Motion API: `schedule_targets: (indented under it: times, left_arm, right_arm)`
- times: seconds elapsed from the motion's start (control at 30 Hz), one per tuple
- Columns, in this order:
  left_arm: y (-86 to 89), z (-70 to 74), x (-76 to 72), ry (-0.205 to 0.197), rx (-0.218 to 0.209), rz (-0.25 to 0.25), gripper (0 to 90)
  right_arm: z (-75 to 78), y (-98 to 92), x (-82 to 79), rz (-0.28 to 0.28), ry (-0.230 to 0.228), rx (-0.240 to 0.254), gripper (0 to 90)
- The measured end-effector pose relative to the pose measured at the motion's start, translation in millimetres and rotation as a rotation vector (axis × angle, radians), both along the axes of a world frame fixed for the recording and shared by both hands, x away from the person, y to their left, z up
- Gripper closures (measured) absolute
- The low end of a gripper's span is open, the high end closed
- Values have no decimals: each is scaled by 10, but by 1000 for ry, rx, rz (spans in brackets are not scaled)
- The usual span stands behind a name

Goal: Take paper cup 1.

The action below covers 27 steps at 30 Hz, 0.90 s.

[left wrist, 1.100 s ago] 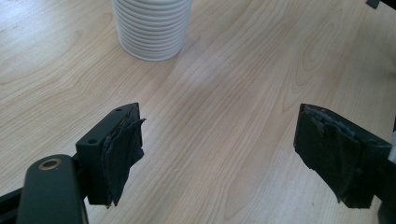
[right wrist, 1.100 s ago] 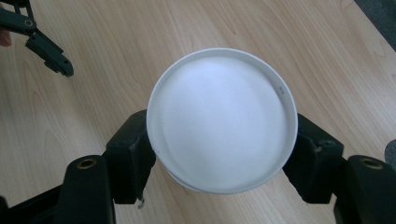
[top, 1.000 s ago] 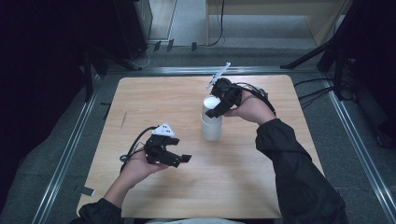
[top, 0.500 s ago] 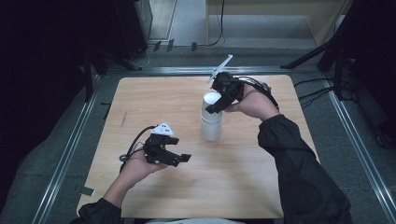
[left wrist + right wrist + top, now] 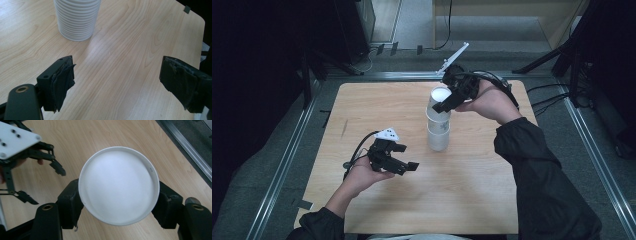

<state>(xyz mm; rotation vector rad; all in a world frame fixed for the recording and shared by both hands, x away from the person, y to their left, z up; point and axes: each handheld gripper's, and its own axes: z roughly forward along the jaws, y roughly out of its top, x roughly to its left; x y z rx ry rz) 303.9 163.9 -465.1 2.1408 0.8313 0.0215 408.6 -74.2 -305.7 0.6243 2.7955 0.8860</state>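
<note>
A stack of white ribbed paper cups (image 5: 438, 136) stands on the wooden table (image 5: 492, 200), right of centre. My right gripper (image 5: 443, 103) is shut on the top cup (image 5: 439, 98) by its sides and holds it raised over the stack. In the right gripper view this cup (image 5: 119, 185) shows its white inside, with a black pad on each side of it, held by my right gripper (image 5: 118, 201). My left gripper (image 5: 407, 156) hovers low at the front left, open; its jaws have just been opening, with nothing between them. The left gripper (image 5: 117, 82) points at the stack's base (image 5: 76, 20).
Metal rails (image 5: 287, 165) frame the table on the left, right and far sides. Cables (image 5: 552, 90) trail off the far right corner. The other hand's gripper (image 5: 43, 183) appears at the upper left of the right gripper view.
My right gripper has risen with the top cup, drawing it up out of the stack. The left hand has stayed where it was.
</note>
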Motion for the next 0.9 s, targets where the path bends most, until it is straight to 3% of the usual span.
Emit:
schedule_targets:
  times: [0.03, 0.2, 0.3, 0.6, 0.73, 0.83, 0.9]
  left_arm:
    - [-5, 0, 6, -4, -1, -5, 127]
    - [-27, 12, 42, -8, -1, -21, 128]
    - [-28, 19, 64, -9, -5, -26, 128]
    - [7, 38, 155, -21, -2, -38, 137]
    - [13, 11, 184, -8, -21, -63, 154]
    - [-13, 12, 203, -18, 8, -81, 154]
    - [-27, 19, 215, -25, 4, -89, 154]
  right_arm:
    - [92, -22, -46, 3, -2, 21, 331]
    - [244, -81, -166, 20, -8, 59, 333]
    - [235, -135, -256, 34, -9, 56, 333]
    - [-50, -334, -503, 60, 2, 66, 334]
    - [-239, -416, -603, 83, -3, 85, 334]
    - [-412, -469, -648, 87, 18, 85, 335]
    - [-512, -500, -662, 79, 32, 86, 336]
